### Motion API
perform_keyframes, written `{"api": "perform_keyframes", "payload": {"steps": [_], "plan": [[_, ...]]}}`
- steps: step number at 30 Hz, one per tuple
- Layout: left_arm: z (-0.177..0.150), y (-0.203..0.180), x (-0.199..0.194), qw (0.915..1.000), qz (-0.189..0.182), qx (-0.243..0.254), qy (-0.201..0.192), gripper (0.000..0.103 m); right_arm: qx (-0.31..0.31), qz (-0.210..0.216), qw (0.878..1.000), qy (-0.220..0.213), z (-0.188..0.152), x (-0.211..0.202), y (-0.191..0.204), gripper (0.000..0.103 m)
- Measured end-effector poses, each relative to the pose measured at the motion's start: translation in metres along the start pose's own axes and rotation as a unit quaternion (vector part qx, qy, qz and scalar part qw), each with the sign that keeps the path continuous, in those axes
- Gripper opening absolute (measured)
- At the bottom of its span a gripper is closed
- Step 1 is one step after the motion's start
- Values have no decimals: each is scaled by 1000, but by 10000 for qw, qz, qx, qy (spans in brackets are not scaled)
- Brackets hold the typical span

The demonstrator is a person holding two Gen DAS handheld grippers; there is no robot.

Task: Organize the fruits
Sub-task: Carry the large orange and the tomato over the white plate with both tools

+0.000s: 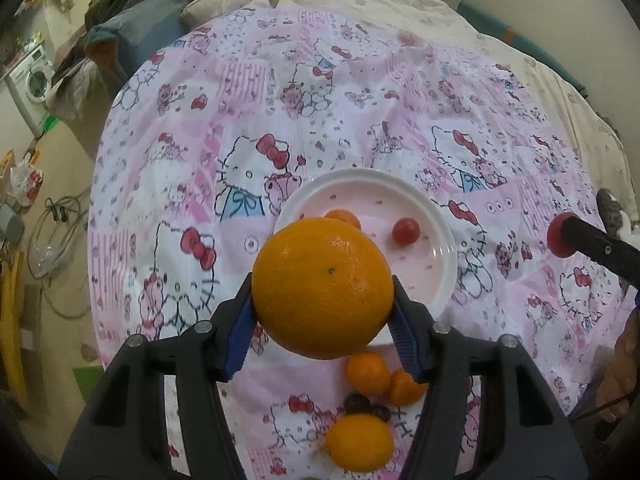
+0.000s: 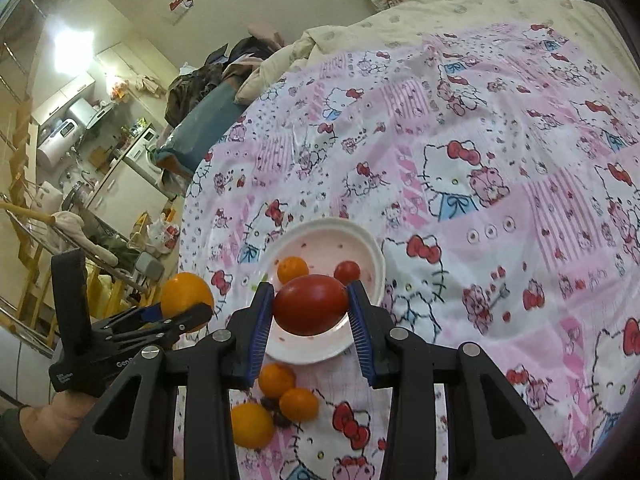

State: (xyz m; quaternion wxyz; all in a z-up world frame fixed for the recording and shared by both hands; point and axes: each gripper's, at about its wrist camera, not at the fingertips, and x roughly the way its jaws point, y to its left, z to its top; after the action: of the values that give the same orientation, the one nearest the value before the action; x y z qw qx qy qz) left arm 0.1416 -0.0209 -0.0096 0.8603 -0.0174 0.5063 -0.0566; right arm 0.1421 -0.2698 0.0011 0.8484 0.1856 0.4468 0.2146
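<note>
My left gripper (image 1: 323, 298) is shut on a large orange (image 1: 323, 287), held in the air over the near rim of the white plate (image 1: 442, 224). In the right wrist view that same orange (image 2: 186, 293) shows at the left in the left gripper (image 2: 180, 316). My right gripper (image 2: 310, 312) is shut on a red tomato (image 2: 310, 304) above the plate (image 2: 374, 256). On the plate lie a small orange (image 2: 293, 269) and a cherry tomato (image 2: 347, 271). Three more oranges (image 2: 276, 380) and some dark grapes (image 2: 280, 418) lie on the cloth near me.
A pink cartoon-cat cloth (image 1: 360, 128) covers the bed. Piled bedding and clothes (image 1: 132, 28) lie at its far left edge. A washing machine (image 1: 32, 80) and cables stand on the floor to the left. A person's hand (image 2: 52, 412) holds the left gripper.
</note>
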Motion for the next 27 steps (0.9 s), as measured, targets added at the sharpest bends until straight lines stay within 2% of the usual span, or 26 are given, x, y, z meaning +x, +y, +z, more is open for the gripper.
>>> {"api": "perform_keyframes", "payload": {"steps": [7,17,27], "plan": [[18,-1,19,9999,-90,48,69,56,256,15,9996,147,16,19,-16,39],[43,-9,50,9994,-27,320,92,56,122,-140,9990,407,37,59,-24,39],[63,-12,85,9990,-70,384,226,56,24,-134,9973,728,47,103,-29,40]]}}
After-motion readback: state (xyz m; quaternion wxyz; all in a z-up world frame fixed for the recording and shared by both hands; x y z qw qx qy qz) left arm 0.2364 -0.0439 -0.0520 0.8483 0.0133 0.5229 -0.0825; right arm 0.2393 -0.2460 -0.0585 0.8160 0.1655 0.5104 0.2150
